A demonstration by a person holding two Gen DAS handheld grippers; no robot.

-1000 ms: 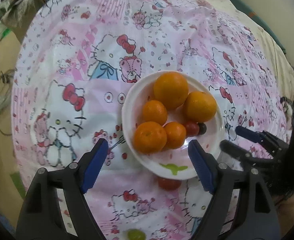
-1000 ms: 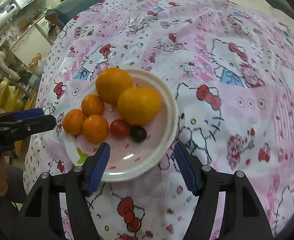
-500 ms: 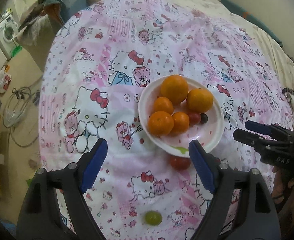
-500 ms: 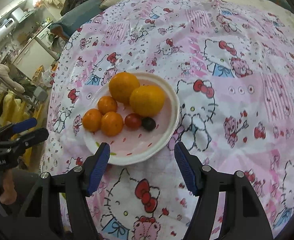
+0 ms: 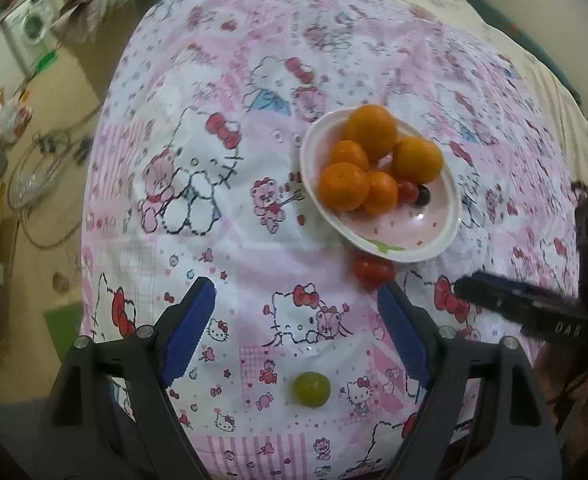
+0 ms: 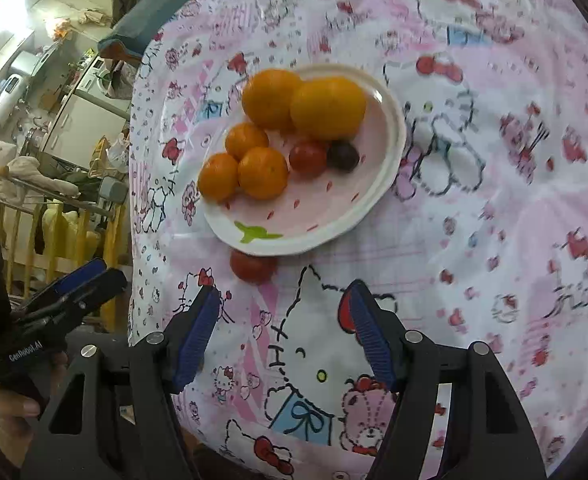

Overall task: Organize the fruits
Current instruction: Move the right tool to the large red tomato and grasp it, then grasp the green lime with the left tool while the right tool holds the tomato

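A white plate (image 5: pixel 446 236) (image 6: pixel 390 148) holds several oranges (image 5: pixel 342 186) (image 6: pixel 328 106), a red cherry tomato (image 5: pixel 406 192) (image 6: pixel 308 156) and a dark grape (image 5: pixel 424 196) (image 6: pixel 342 155). A red tomato (image 5: pixel 372 270) (image 6: pixel 253 267) lies on the cloth just outside the plate's near rim. A green grape (image 5: pixel 312 389) lies on the cloth between my left fingers. My left gripper (image 5: pixel 298 332) is open and empty above the cloth, near the green grape. My right gripper (image 6: pixel 283 332) is open and empty, short of the loose tomato.
The table is covered by a pink Hello Kitty cloth (image 5: pixel 197 184) (image 6: pixel 494 184). The right gripper shows at the right in the left wrist view (image 5: pixel 534 312); the left gripper shows at the left in the right wrist view (image 6: pixel 65 292). Room clutter lies beyond the table's left edge.
Both grippers have pulled back and up from the plate. The loose tomato and green grape have come into fuller view. Both jaws stay open.
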